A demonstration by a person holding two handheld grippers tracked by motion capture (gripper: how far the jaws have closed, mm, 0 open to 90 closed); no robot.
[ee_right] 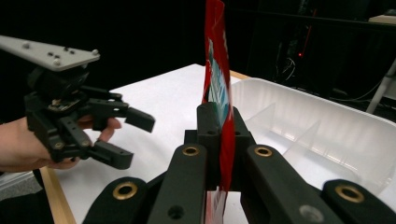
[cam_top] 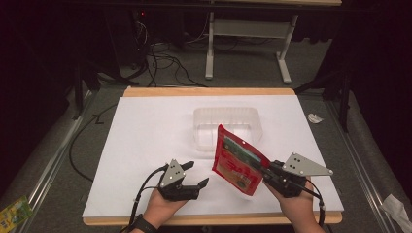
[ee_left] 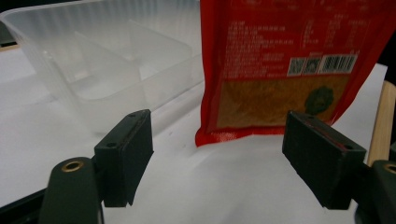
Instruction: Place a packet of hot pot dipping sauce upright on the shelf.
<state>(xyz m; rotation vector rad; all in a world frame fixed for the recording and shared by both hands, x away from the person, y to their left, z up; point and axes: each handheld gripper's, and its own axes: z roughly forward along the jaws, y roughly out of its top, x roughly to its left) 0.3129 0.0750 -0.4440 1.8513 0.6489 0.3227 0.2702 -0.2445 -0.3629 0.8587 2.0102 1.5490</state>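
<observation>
Our right gripper (cam_top: 260, 170) clamps the red pouch (cam_top: 237, 162) upright by its edge, just short of the clear divided tray (cam_top: 252, 119); our left gripper (cam_top: 194, 174) gapes empty beside it.

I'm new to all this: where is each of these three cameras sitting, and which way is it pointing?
High view: above the person's side, looking forward and down on the table; both hands, left gripper, right gripper.
Left gripper view: rides the left gripper, open jaws facing the red packet and clear tray.
Right gripper view: rides the right gripper, shut on the packet.
All three share packet and tray.
</observation>
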